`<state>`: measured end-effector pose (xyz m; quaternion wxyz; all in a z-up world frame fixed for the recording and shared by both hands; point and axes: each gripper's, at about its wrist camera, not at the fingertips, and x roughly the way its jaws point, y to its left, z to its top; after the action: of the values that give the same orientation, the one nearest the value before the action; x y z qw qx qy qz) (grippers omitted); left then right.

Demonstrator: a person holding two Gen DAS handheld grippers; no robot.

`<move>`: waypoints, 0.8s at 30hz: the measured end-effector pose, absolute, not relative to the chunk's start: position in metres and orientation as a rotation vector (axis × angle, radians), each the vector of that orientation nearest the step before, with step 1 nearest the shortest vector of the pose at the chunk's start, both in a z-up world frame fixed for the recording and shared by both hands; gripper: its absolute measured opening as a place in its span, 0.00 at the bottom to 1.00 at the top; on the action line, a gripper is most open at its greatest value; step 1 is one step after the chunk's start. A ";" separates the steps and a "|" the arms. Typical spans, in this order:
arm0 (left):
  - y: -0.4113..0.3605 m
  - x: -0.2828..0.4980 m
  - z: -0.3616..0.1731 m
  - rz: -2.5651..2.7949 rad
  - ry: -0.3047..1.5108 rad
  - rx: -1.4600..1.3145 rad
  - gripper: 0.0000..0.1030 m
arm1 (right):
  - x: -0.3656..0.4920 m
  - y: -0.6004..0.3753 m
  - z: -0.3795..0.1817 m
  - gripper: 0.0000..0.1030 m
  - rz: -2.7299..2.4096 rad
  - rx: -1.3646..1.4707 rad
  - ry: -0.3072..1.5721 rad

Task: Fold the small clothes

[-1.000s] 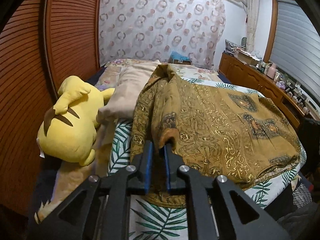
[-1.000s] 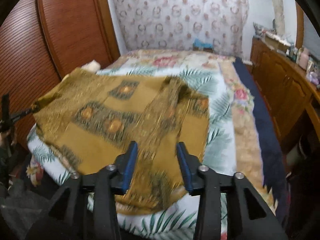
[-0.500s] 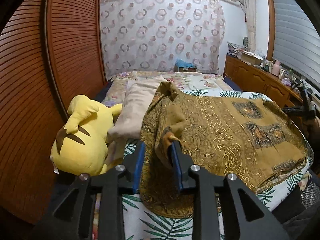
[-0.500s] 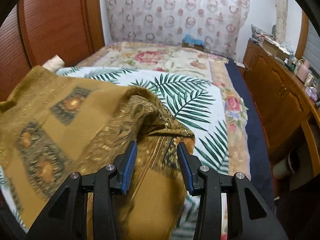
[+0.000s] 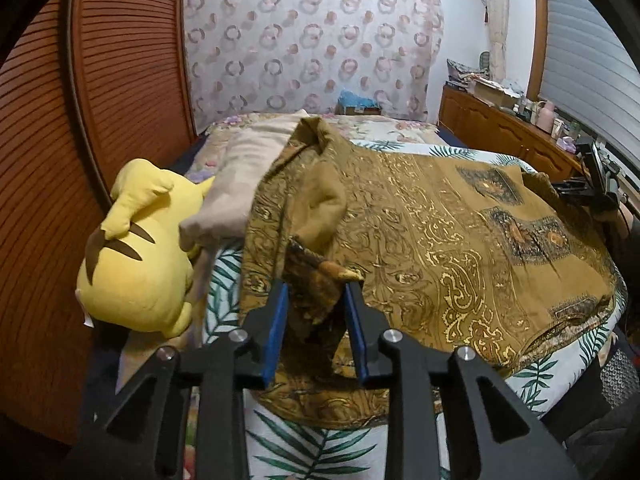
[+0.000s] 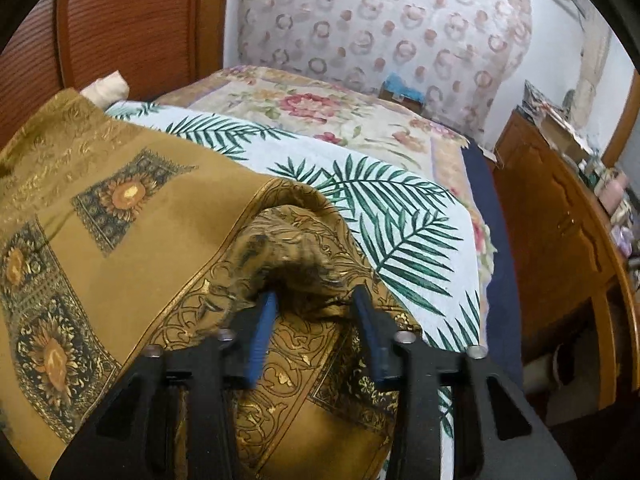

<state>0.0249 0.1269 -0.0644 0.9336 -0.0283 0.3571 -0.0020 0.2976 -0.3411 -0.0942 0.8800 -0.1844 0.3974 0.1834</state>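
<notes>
Now | bed: brown cloth spread | left gripper slightly open around cloth fold | right gripper closing on bunched cloth edge | wooden wardrobe left

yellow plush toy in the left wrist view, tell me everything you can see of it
The yellow plush toy is soft, bright yellow fabric with dark brown stripes on its back and a small white tag low down. It lies slumped at the bed's left edge, by the wooden slatted wall, touching the beige pillow. No gripper touches it.
</notes>
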 end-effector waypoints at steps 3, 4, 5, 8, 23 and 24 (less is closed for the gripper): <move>0.122 0.030 -0.074 -0.012 0.754 -0.057 0.26 | 0.302 -0.346 -0.090 0.06 0.416 -0.341 0.830; 0.121 0.032 -0.079 -0.013 0.764 -0.056 0.26 | 0.302 -0.348 -0.086 0.03 0.421 -0.330 0.819; 0.121 0.034 -0.082 -0.014 0.773 -0.056 0.26 | 0.302 -0.351 -0.081 0.03 0.416 -0.323 0.799; 0.121 0.037 -0.090 -0.012 0.794 -0.058 0.26 | 0.304 -0.360 -0.060 0.02 0.367 -0.290 0.730; 0.131 0.041 -0.109 -0.005 0.832 -0.102 0.28 | 0.325 -0.384 -0.049 0.18 0.251 -0.255 0.762; 0.131 0.042 -0.109 -0.004 0.832 -0.102 0.28 | 0.322 -0.388 -0.053 0.20 0.254 -0.236 0.772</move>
<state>0.0416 0.1314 -0.1093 0.9134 -0.0497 0.4040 -0.0019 0.3224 -0.3876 -0.0531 0.9118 -0.1145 0.3744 0.1234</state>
